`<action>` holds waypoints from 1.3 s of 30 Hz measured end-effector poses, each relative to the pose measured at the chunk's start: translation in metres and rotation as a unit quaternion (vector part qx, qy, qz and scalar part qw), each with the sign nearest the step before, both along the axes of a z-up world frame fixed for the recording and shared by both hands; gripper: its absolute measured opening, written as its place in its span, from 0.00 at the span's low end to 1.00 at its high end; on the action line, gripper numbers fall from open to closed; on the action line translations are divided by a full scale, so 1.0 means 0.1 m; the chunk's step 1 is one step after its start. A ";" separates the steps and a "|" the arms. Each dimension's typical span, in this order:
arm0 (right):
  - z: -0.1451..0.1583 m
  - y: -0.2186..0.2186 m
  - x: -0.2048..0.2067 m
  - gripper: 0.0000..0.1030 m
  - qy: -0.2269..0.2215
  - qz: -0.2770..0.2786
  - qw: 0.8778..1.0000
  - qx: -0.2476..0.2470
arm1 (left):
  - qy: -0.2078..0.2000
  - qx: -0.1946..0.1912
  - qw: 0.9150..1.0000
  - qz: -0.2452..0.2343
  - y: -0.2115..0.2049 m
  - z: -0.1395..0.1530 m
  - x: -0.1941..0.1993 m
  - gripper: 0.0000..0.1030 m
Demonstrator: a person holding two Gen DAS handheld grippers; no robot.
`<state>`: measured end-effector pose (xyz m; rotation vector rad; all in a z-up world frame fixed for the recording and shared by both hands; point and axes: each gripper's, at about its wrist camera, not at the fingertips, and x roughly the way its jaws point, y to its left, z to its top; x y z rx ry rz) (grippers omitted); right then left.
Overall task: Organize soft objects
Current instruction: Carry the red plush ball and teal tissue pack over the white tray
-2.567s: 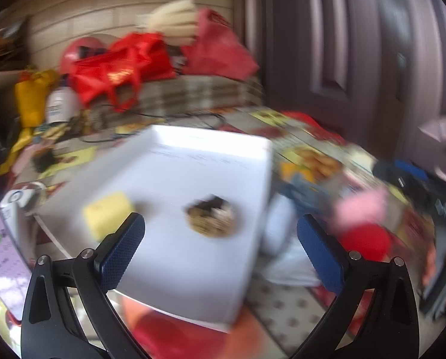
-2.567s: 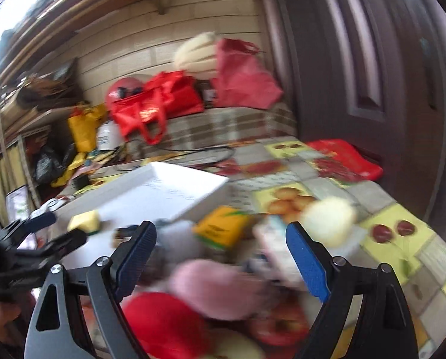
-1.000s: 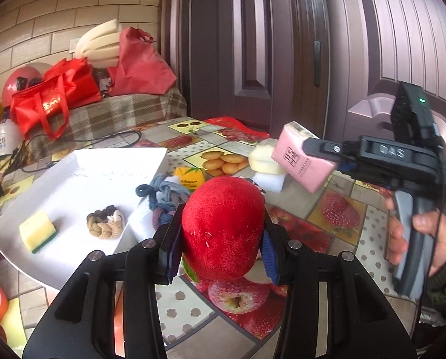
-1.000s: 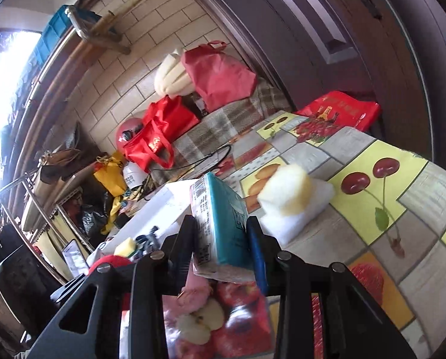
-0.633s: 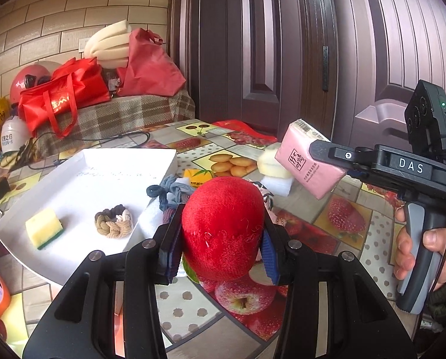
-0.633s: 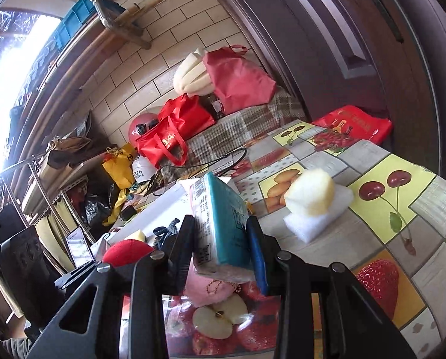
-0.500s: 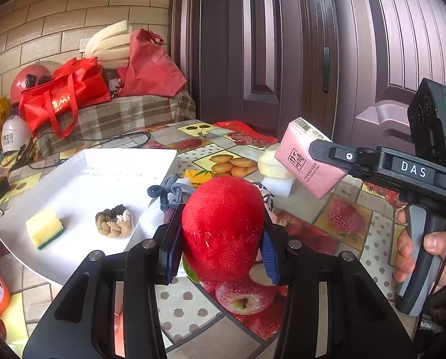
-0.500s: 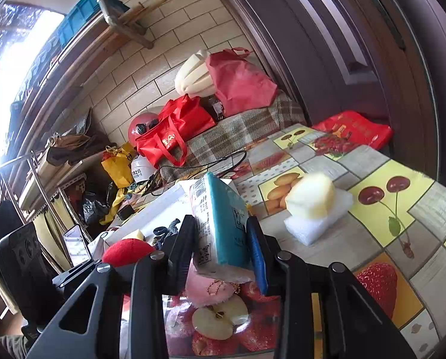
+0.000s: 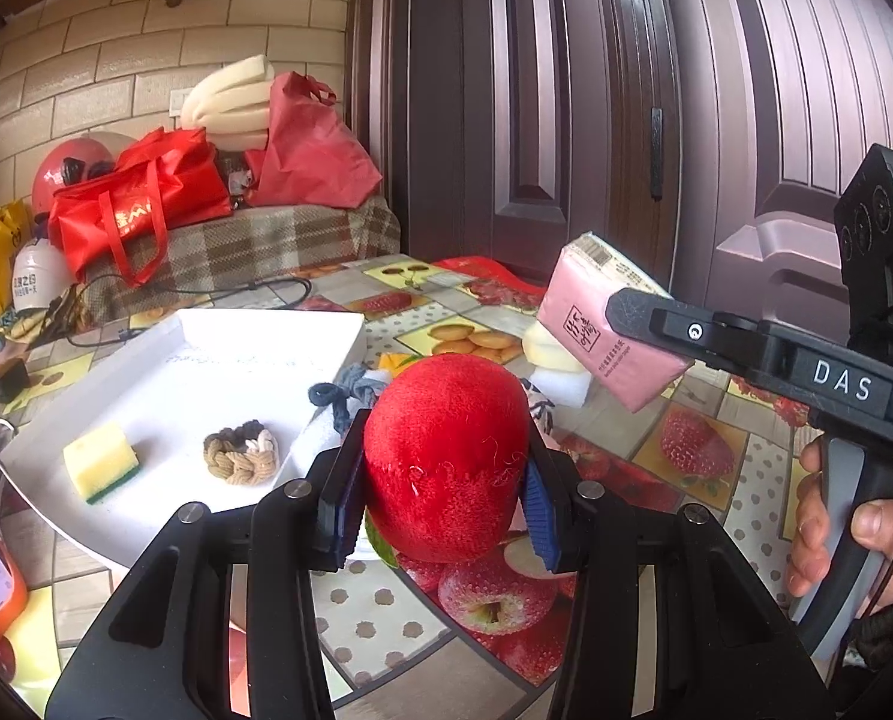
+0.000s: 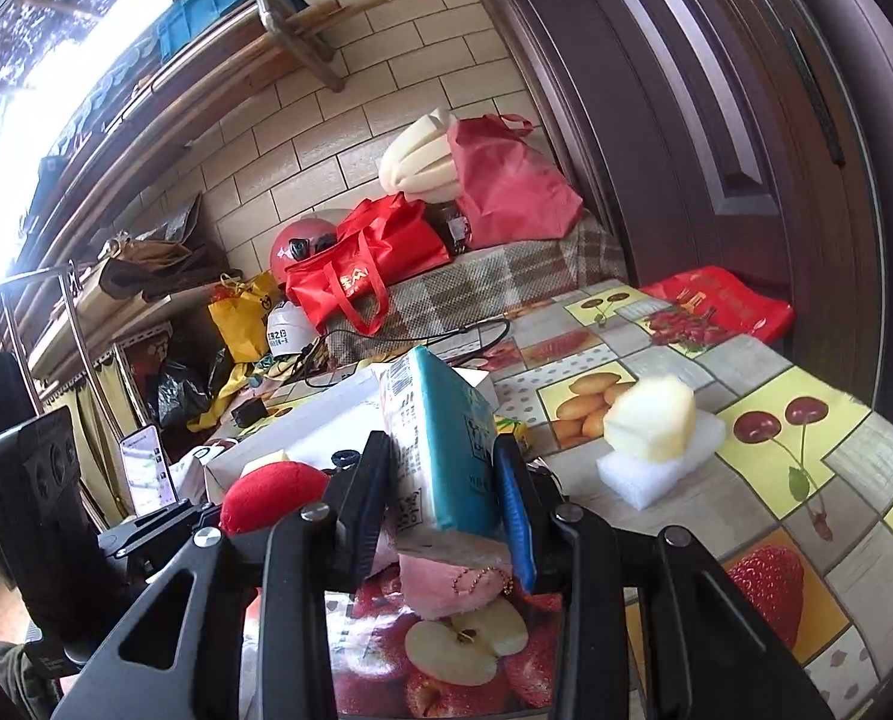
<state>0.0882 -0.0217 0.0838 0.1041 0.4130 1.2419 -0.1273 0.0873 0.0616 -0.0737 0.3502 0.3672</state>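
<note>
- A yellow sponge (image 9: 101,461) with a green underside lies on the near left part of the white tray (image 9: 164,372).
- Just to its right on the tray floor sits a braided rope knot (image 9: 241,451) in brown and cream, apart from the sponge.
- A grey-blue knotted cloth (image 9: 341,393) hangs over the tray's right rim.
- The left gripper (image 9: 443,495) pinches a red plush ball (image 9: 446,456); both blue pads press into its sides and the ball is held above the fruit-print tablecloth (image 9: 698,456), just right of the tray's edge.
- In the right wrist view the same red ball (image 10: 272,495) shows at the lower left, with the tray's corner behind it.
- Farther right, a cream foam piece (image 10: 650,417) rests on a white foam block (image 10: 656,471), on the tablecloth beside the printed cherries.
- The right gripper (image 10: 443,501) is closed on a tissue pack (image 10: 440,456); its teal face and barcoded end stand tilted between the fingers, lifted off the table.
- From the left wrist view the pack's pink face (image 9: 608,330) shows, tilted in the air in front of the door (image 9: 566,90).
- A pink plush (image 10: 446,585) with a small bead chain lies on the tablecloth under the pack.
- At the far right of the left view, a hand (image 9: 854,534) grips the right tool's handle.
</note>
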 end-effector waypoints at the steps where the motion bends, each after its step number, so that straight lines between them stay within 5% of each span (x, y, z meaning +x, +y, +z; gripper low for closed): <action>1: 0.01 0.01 -0.02 0.34 -0.005 -0.003 1.000 0.000 | -0.007 0.004 1.000 0.005 -0.01 0.01 -0.03 0.42; 14: 0.06 0.19 -0.53 0.34 -0.120 0.025 0.992 -0.012 | -0.033 0.017 0.997 0.071 0.27 0.01 -0.51 0.43; 25: -0.07 0.68 -0.74 0.34 -0.136 0.085 0.985 -0.059 | -0.032 0.018 0.985 0.167 0.78 -0.03 -0.73 0.43; 39: -0.16 1.56 -0.97 0.34 -0.141 0.098 0.981 -0.086 | -0.006 -0.010 0.973 0.230 1.65 -0.09 -0.34 0.43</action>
